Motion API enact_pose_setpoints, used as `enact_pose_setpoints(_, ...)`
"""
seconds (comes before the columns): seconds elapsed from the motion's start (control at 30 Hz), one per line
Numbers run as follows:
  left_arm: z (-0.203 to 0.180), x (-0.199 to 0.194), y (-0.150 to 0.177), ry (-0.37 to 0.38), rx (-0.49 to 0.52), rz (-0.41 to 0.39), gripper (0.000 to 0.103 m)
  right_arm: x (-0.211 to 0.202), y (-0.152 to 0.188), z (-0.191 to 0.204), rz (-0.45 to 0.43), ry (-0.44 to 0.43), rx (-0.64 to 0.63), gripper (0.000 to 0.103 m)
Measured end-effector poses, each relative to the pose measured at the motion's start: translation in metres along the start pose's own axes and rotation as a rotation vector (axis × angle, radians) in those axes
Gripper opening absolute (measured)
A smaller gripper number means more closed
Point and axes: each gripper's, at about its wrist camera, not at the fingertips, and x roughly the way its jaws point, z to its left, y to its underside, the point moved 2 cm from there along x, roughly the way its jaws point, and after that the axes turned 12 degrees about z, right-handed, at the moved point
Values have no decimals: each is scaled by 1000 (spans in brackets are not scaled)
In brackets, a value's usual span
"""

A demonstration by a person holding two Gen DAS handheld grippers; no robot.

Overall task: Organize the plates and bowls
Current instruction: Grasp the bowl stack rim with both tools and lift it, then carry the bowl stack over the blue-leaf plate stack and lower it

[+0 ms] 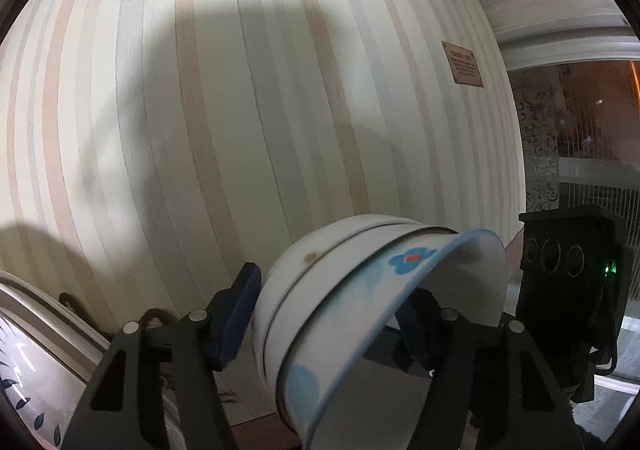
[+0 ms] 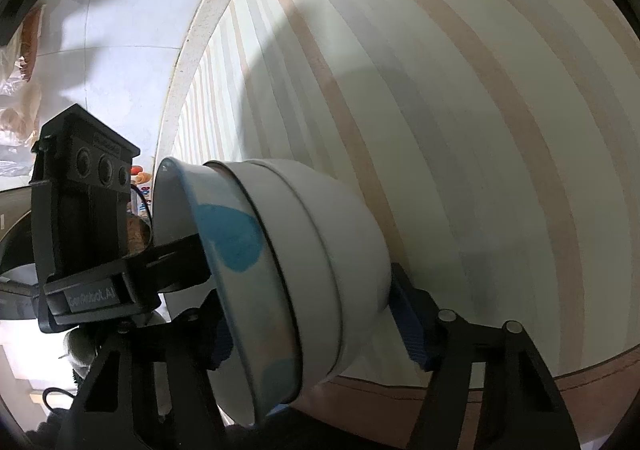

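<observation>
A stack of nested bowls is held in the air, tilted on its side against a striped wall. The inner bowl [image 1: 352, 314] has a blue rim and blue flower marks; white bowls [image 1: 296, 270] sit under it. My left gripper [image 1: 324, 314] is shut on the stack, one blue pad outside the white bowl and one inside the rim. In the right wrist view the same stack [image 2: 304, 270] sits between the fingers of my right gripper [image 2: 316, 330], which is shut on it. The left gripper's body [image 2: 84, 218] shows at the left there.
A striped wall [image 1: 240, 110] fills both views. A small plaque [image 1: 462, 64] hangs on it. A patterned plate edge [image 1: 24, 366] shows at the lower left. The right gripper's body [image 1: 568, 290] is at the right. A tiled floor [image 2: 116, 50] shows at the left.
</observation>
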Motion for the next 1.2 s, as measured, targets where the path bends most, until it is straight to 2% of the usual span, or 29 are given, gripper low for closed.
enact_pose_setpoints(0.03,0,0,1,0,-4,-5,62,0,0,0,-45,-18,-10,62)
enact_pose_setpoints(0.23,-1,-1,0,-17,-9,-20,62,3,-3,1,-54,20,-21,57)
enact_pose_setpoints(0.73,3,-13,7,-33,-27,-29,62,-6,0,6,-43,21,-25,56)
enact_pose_setpoints(0.97,8,-35,18,-22,-38,-63,62,-5,-3,33,-33,35,-56,56)
enact_pose_setpoints(1.2,32,-64,37,-2,-91,-110,62,0,-7,70,-2,33,-117,56)
